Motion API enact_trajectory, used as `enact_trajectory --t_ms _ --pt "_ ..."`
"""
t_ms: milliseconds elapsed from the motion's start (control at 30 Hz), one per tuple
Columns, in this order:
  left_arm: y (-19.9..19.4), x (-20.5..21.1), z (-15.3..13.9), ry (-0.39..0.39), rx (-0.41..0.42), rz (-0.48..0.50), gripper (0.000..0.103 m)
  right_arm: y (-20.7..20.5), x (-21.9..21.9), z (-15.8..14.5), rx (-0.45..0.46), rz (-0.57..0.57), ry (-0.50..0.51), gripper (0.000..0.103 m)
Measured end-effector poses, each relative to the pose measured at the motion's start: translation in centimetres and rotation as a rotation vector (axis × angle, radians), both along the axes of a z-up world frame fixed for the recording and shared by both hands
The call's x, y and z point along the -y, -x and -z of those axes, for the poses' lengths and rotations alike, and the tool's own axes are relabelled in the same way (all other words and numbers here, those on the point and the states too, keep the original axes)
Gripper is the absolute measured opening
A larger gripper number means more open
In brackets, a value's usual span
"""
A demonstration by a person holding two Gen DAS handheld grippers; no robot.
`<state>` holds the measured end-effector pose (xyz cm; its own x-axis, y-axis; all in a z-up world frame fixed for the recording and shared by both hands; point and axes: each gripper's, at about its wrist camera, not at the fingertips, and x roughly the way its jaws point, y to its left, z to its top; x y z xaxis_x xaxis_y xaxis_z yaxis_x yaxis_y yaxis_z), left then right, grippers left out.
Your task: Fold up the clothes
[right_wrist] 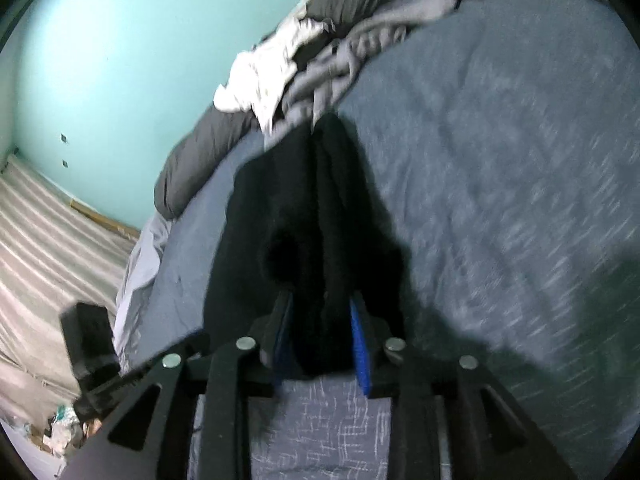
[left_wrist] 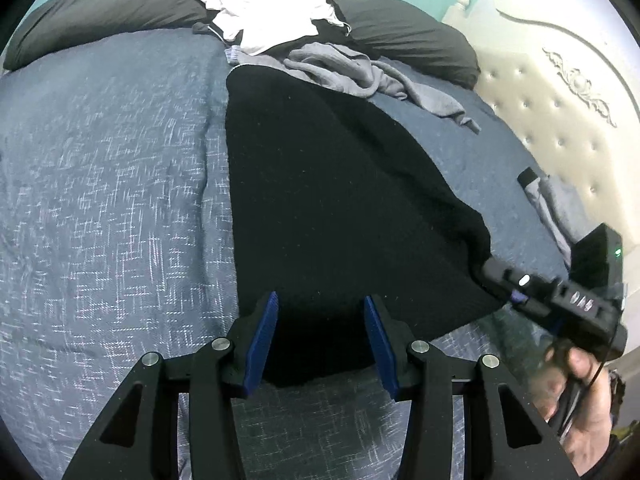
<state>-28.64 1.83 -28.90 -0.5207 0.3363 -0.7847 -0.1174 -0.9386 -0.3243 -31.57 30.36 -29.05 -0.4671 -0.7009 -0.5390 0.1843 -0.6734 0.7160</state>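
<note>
A bed with a blue-grey bedspread [left_wrist: 112,168] stands against a turquoise wall [right_wrist: 104,60], with a cream tufted headboard [left_wrist: 560,120] at one end. A dark duvet [left_wrist: 100,12] is bunched along the wall-side edge, with a white garment [left_wrist: 264,12] and a grey garment [left_wrist: 340,68] heaped beside it. The black garment [left_wrist: 320,184] lies stretched from that heap toward the near edge. The left gripper [left_wrist: 320,332] has its fingers apart, straddling the near hem without pressing it. The right gripper [right_wrist: 322,328] has a bunched corner of the black cloth between its narrowly parted fingers; whether the pads press it, I cannot tell.
</note>
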Motion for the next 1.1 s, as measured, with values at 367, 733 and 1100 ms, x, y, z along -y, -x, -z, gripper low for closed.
enact_trajectory --t_ms 367,733,1100 --pt "-0.3 1.0 0.5 -0.079 -0.013 0.004 0.047 8.6 1.6 -4.2 -0.056 -0.06 -0.031 0.046" --pt "-0.6 1.2 0.8 -0.083 -0.037 0.02 0.047 17.5 7.9 -2.1 0.04 -0.177 -0.262 0.046" --pt "-0.7 1.1 0.8 -0.082 -0.04 0.025 0.047 17.0 7.5 -3.7 -0.066 -0.18 -0.295 0.008"
